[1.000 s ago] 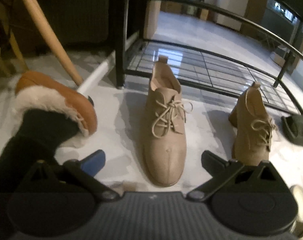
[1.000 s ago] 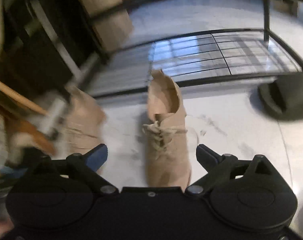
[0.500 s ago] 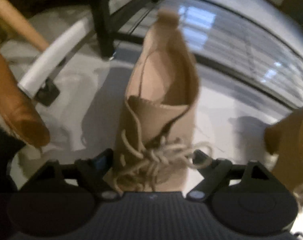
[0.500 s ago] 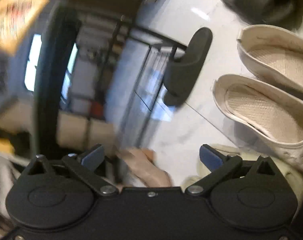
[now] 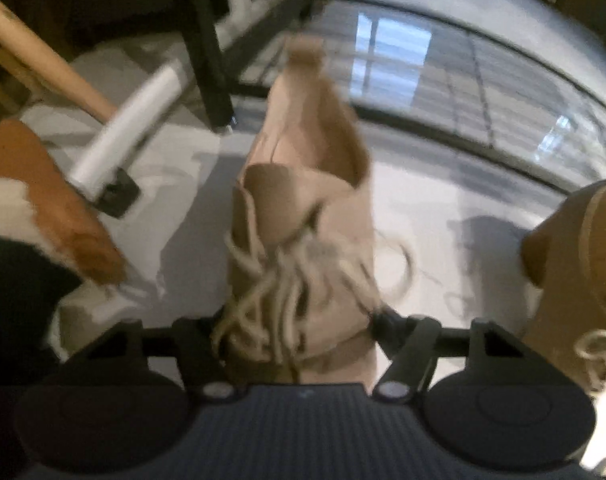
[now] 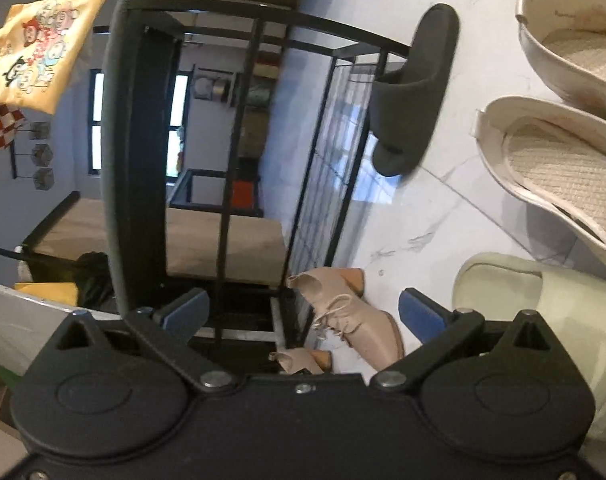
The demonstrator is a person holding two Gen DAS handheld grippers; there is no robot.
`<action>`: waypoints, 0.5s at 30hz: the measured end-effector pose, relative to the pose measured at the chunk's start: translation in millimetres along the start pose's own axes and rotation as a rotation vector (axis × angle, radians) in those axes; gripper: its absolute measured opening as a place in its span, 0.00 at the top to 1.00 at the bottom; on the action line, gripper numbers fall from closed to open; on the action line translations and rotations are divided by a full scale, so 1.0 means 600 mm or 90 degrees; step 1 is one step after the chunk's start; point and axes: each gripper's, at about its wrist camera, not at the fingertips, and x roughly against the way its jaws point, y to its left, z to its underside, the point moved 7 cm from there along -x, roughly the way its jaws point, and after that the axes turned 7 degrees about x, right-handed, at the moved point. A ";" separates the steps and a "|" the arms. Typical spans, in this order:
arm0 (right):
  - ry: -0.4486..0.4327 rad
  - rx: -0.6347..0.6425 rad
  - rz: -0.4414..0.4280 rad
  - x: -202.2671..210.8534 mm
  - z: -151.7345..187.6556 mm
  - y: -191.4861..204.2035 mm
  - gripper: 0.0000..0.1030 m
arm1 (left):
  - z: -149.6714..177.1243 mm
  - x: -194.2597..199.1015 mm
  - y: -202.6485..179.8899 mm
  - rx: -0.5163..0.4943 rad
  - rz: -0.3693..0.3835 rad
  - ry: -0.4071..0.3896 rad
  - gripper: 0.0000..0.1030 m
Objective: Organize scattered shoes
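I am clamping left gripper [image 5: 299, 320] across laced vamp of beige lace-up shoe [image 5: 303, 216], on floor near rack [image 5: 207, 40]. Soft suede is squashing (light, laces loose). Right gripper [image 6: 303, 312] is hanging spread, empty.

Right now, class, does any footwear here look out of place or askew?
Yes: the dark slide sandal lies alone by the rack, its mate nowhere visible, while the beige lace-up shoes sit on the floor unshelved.

Matt beige suede shoe [image 5: 303, 216] with cloth laces; glossy marble floor [image 6: 443, 216]; black metal rack [image 6: 239, 120]; woven insoles at two o'clock.
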 end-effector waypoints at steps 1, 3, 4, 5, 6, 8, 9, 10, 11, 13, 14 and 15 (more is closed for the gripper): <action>-0.004 -0.001 -0.008 0.005 -0.003 0.001 0.00 | -0.002 0.023 -0.005 -0.008 0.004 -0.013 0.39; -0.009 -0.004 -0.022 0.015 -0.005 0.002 0.00 | -0.002 0.067 -0.018 -0.018 0.025 -0.027 0.41; -0.012 -0.006 -0.028 0.020 -0.006 0.003 0.00 | -0.002 0.089 -0.030 -0.027 0.033 -0.033 0.43; -0.017 -0.008 -0.036 0.026 -0.008 0.003 0.00 | -0.001 0.110 -0.041 -0.035 0.041 -0.038 0.43; -0.024 -0.012 -0.045 0.034 -0.011 0.003 0.00 | 0.000 0.123 -0.049 -0.041 0.047 -0.043 0.43; -0.035 -0.021 -0.060 0.048 -0.015 0.001 0.00 | 0.010 0.171 -0.084 -0.061 0.071 -0.061 0.43; -0.041 -0.026 -0.067 0.054 -0.017 -0.001 0.00 | 0.014 0.191 -0.101 -0.068 0.084 -0.068 0.43; -0.047 -0.031 -0.074 0.060 -0.020 -0.002 0.00 | 0.017 0.206 -0.123 -0.075 0.097 -0.074 0.43; -0.053 -0.036 -0.081 0.066 -0.022 -0.004 0.00 | 0.020 0.222 -0.144 -0.083 0.110 -0.082 0.44; -0.066 -0.048 -0.098 0.077 -0.027 -0.006 0.00 | 0.035 0.258 -0.193 -0.107 0.142 -0.104 0.44; -0.072 -0.053 -0.106 0.083 -0.030 -0.008 0.00 | 0.044 0.279 -0.219 -0.130 0.158 -0.116 0.43; -0.075 -0.056 -0.110 0.085 -0.031 -0.008 0.00 | 0.056 0.293 -0.249 -0.151 0.175 -0.123 0.43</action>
